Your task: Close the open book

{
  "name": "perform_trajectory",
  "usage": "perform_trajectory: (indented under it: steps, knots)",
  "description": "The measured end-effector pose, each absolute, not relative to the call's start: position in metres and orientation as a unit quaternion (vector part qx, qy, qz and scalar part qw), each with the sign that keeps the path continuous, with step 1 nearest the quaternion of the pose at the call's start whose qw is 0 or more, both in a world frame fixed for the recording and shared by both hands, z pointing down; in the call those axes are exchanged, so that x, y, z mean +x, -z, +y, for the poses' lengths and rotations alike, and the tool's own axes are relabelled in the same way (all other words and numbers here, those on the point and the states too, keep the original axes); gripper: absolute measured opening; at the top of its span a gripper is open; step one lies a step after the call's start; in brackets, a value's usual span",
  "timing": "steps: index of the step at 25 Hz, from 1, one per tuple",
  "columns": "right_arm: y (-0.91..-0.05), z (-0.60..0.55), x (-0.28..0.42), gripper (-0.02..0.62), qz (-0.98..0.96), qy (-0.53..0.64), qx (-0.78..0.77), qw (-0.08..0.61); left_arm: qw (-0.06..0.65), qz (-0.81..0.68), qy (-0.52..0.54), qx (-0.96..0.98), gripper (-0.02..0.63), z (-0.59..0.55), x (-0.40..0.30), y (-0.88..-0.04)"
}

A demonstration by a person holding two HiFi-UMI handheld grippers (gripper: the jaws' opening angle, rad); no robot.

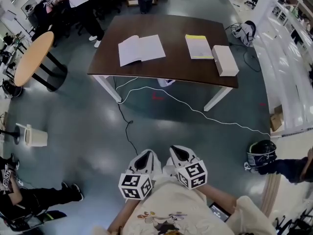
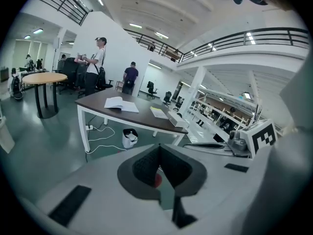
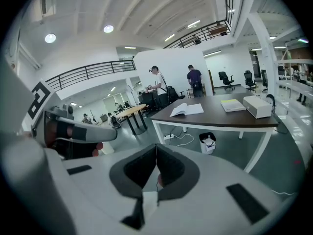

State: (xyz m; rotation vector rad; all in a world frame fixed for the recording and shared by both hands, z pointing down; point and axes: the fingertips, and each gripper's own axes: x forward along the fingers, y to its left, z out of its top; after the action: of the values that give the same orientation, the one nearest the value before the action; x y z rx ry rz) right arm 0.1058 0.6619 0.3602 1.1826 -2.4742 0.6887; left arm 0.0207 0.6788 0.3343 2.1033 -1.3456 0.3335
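An open white book [image 1: 141, 49] lies flat on the left part of a dark brown table [image 1: 166, 65] well ahead of me; it also shows as the open book [image 2: 121, 103] and the open book [image 3: 187, 109] in the two gripper views. My left gripper [image 1: 145, 157] and right gripper [image 1: 179, 153] are held side by side close to my body, far short of the table. Both have their jaws shut with nothing between them. The left gripper [image 2: 160, 149] and right gripper [image 3: 156, 148] point toward the table.
A yellow-edged booklet [image 1: 198, 46] and a white box [image 1: 225, 59] lie on the table's right part. White cable [image 1: 195, 111] runs over the floor beneath. A round wooden table [image 1: 33, 58] stands at left, a helmet [image 1: 260, 153] at right. People stand beyond the table.
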Motion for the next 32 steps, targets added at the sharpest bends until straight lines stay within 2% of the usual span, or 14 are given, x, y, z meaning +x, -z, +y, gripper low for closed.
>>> perform_trajectory:
  steps: [13, 22, 32]
  knots:
    - [-0.369, 0.567, 0.067, 0.006, -0.868, -0.248, 0.387, 0.187, 0.328, -0.51, -0.112, 0.787, 0.006, 0.579, -0.009, -0.343]
    - [-0.381, 0.444, -0.005, 0.006, -0.864, -0.257, 0.375, 0.216, 0.373, -0.496, -0.099, 0.778, 0.006, 0.456, -0.078, -0.356]
    - [-0.379, 0.35, -0.063, 0.006, -0.858, -0.252, 0.386, 0.227, 0.371, -0.497, -0.084, 0.78, 0.006, 0.361, -0.15, -0.352]
